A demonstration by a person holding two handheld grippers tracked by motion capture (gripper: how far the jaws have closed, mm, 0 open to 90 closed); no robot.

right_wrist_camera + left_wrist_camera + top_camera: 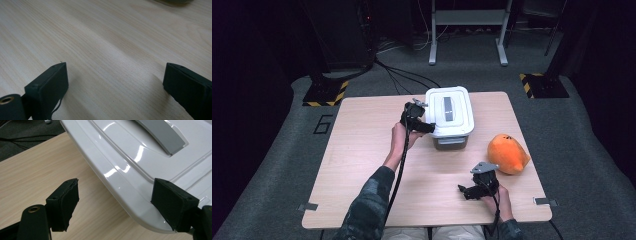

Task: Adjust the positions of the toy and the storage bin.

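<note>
A white lidded box (451,111) with a grey handle (447,107) stands at the back middle of the wooden table (362,165). My left gripper (428,127) is open at the box's left front edge. In the left gripper view the white lid (130,157) and its grey handle (162,135) lie close ahead; the lid's rim runs between the open jaws of the left gripper (116,186), the right-hand jaw over the lid, the other over the table. My right gripper (464,190) rests low near the front edge. The right gripper (116,68) is open over bare wood.
An orange plush toy (508,153) lies on the table to the right of the box, just beyond my right hand. Grey carpet, cables and a white metal stand (467,30) lie beyond the table. Metal clips (544,201) sit on the front edge.
</note>
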